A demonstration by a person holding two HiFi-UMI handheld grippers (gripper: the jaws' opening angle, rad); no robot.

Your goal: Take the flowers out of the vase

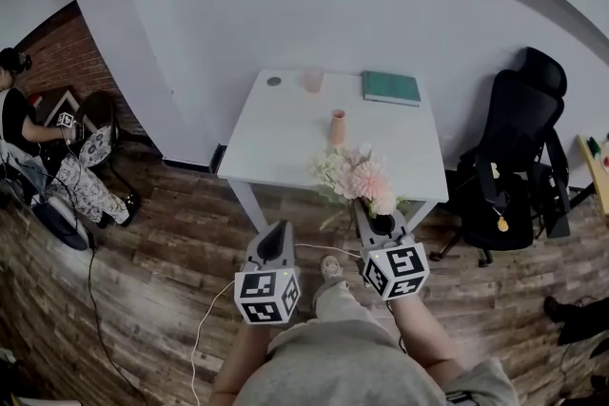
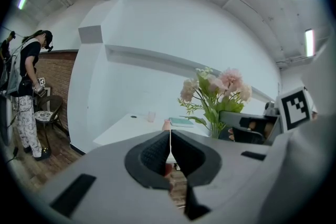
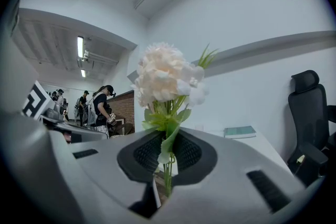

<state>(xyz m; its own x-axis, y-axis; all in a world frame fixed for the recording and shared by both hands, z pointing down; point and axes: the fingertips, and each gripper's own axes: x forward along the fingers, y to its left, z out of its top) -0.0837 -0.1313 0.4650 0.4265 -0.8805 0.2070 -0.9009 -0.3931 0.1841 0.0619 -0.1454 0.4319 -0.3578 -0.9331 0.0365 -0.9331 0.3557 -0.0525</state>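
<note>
Closest to you, your left gripper [image 1: 276, 231] hangs low over the wooden floor. Its jaws are pressed together with nothing between them, as its own view [image 2: 169, 152] shows. Beside it, your right gripper [image 1: 365, 208] points roughly level at the table's near edge. Its jaws are nearly closed and clamp the green stems of the flowers [image 3: 167, 73], and a leaf is pinched between the pads.

The flowers [image 1: 357, 174], pale pink and white, stand up from that grip at the near edge of the white table [image 1: 276, 133], clear of the vase. The pink vase [image 1: 337, 126] stands upright just beyond them, near the middle of the tabletop.

At the far edge you have a small dark disc [image 1: 274, 81], a translucent cup [image 1: 313, 80] and a green book [image 1: 390, 87]. A black office chair [image 1: 519, 147] stands to the right of the table, and a person [image 1: 24, 124] is far off at the left by the brick wall.
</note>
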